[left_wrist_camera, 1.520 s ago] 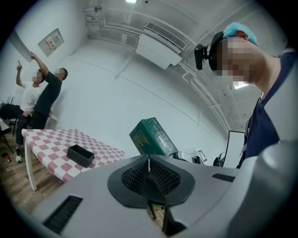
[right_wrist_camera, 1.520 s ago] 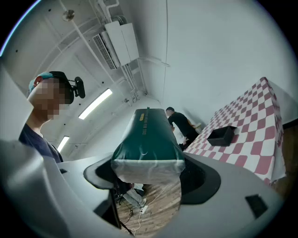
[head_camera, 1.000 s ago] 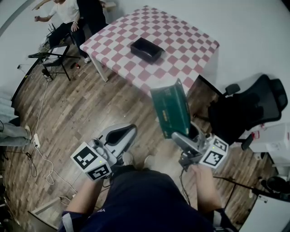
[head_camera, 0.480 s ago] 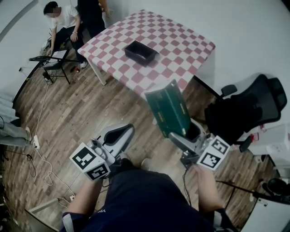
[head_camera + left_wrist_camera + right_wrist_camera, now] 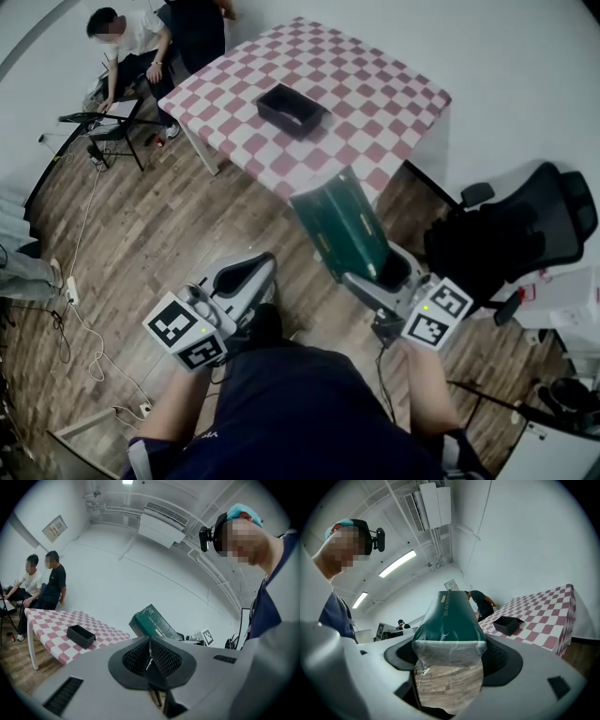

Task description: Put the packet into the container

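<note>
A dark green packet (image 5: 342, 225) with a clear sealed end stands up out of my right gripper (image 5: 370, 281), which is shut on its lower end; in the right gripper view the packet (image 5: 449, 620) fills the middle between the jaws. The container, a black open tray (image 5: 292, 109), rests on the red-and-white checked table (image 5: 375, 103) ahead, also seen as the tray (image 5: 507, 624) and the tray (image 5: 80, 635). My left gripper (image 5: 239, 281) hangs low at the left over the wooden floor, jaws shut with nothing between them (image 5: 149, 656).
A black office chair (image 5: 511, 234) stands right of the table. Two people (image 5: 155, 37) are by the table's far left corner, with a folding stand (image 5: 103, 122) and cables (image 5: 80, 309) on the wooden floor. A white wall runs behind the table.
The right gripper and packet have moved forward and slightly left, so the packet's top now reaches the table's near edge. The left gripper has barely moved.
</note>
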Tool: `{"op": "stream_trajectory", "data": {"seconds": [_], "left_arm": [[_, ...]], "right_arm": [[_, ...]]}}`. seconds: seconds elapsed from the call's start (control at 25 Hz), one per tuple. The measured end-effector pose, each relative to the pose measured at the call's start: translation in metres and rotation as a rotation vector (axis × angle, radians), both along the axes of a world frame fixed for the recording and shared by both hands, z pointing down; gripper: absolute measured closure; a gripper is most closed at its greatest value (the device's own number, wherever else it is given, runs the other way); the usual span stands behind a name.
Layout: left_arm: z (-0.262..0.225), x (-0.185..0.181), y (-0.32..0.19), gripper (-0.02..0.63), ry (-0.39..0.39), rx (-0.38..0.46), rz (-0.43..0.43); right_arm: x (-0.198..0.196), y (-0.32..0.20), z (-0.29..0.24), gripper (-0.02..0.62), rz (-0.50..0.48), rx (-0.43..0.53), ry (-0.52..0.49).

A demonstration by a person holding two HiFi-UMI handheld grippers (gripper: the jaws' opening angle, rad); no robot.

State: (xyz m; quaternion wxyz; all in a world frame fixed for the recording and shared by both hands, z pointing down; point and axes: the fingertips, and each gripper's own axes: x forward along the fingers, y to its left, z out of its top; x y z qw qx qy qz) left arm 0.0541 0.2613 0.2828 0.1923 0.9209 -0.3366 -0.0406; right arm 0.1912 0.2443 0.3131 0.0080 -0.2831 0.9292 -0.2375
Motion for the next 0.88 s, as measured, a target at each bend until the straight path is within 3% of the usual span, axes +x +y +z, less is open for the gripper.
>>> {"op": "stream_trajectory", "data": {"seconds": [0.4, 0.88], "left_arm": [[0.023, -0.028, -0.094, 0.572, 0.026, -0.024, 0.040], [0.041, -0.119, -0.256, 0.572, 0.026, -0.074, 0.113]], "right_arm": [[-0.023, -0.085, 0.023, 0.199, 0.045, -0.043, 0.018], [-0.107, -0.246, 0.044, 0.199, 0.120, -0.115, 0.078]]}}
